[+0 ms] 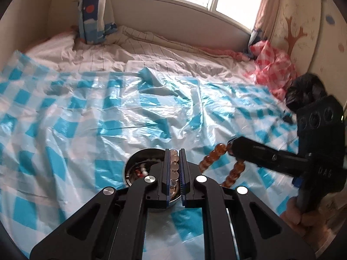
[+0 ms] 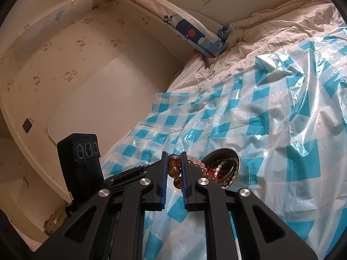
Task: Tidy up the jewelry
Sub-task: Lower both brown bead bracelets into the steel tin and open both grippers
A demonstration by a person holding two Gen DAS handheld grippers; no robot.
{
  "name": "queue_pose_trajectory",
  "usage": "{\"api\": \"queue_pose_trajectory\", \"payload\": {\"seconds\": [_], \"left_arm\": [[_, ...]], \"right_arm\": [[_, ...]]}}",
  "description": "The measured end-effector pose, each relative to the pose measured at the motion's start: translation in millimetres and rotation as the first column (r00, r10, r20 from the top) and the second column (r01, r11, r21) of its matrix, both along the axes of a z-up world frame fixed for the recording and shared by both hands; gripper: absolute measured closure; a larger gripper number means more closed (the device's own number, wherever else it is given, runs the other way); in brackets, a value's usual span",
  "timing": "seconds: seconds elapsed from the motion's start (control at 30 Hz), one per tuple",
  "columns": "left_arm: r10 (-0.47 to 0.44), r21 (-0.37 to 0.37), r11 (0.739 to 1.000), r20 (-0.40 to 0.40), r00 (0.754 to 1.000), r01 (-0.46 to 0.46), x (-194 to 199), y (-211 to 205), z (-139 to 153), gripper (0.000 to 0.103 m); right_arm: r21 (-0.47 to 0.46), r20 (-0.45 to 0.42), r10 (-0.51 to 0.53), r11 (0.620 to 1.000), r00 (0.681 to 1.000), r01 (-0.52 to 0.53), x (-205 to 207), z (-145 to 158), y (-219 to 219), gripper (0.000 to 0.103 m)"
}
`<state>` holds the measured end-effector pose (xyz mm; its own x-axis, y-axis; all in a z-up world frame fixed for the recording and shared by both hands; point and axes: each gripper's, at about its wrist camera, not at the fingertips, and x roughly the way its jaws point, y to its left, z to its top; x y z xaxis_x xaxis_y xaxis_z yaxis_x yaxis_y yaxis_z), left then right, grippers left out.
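A round metal tin (image 1: pixel 130 174) (image 2: pixel 244 169) holding several pieces of jewelry sits on a blue-and-white checked plastic sheet (image 1: pixel 134 108) on the bed. My left gripper (image 1: pixel 174 151) is shut on a pale pink bead bracelet (image 1: pixel 174 164) over the tin. That bracelet also shows in the right wrist view (image 2: pixel 195 162), draped at the tin's rim. My right gripper (image 2: pixel 174 155) is shut on an amber bead bracelet (image 2: pixel 174 169), held just left of the tin. In the left wrist view the right gripper (image 1: pixel 231 148) holds the amber bracelet (image 1: pixel 213 158) above the sheet.
A white striped bedsheet (image 1: pixel 134 52) lies beyond the plastic. A blue patterned curtain (image 1: pixel 93 10) hangs at the back left. A red checked plastic bag (image 1: pixel 273 69) lies at the back right. A white board (image 2: pixel 108 99) leans on the wall beside the bed.
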<state>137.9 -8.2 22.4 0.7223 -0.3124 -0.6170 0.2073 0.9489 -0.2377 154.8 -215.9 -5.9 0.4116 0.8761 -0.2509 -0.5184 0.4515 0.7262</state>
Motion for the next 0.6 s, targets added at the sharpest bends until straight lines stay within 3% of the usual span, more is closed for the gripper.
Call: {"api": "queue_pose_trajectory", "payload": {"seconds": [0.17,0.33,0.47,0.6], "left_arm": [[0.007,-0.067,0.998,-0.073,0.997,-0.012,14.3,7.8,-16.7,0.096],[0.076,-0.041,0.995,-0.225,0.971,-0.088,32.4,15.7,-49.0,0.096],[0.138,-0.038,0.988,-0.233,0.963,-0.151,33.6,30.0,-50.4,0.095],[0.208,-0.041,0.974,-0.240,0.948,-0.224,34.6,45.9,-49.4,0.084]], "right_arm": [[-0.011,0.004,0.000,1.000,1.000,0.000,5.5,0.2,8.1,0.091],[-0.036,0.006,-0.005,0.999,1.000,0.005,12.6,-1.3,17.1,0.091],[-0.088,0.015,-0.012,0.996,1.000,0.013,17.7,-4.8,28.7,0.091],[-0.202,0.054,-0.030,0.979,0.998,0.040,19.8,-7.3,44.8,0.090]]}}
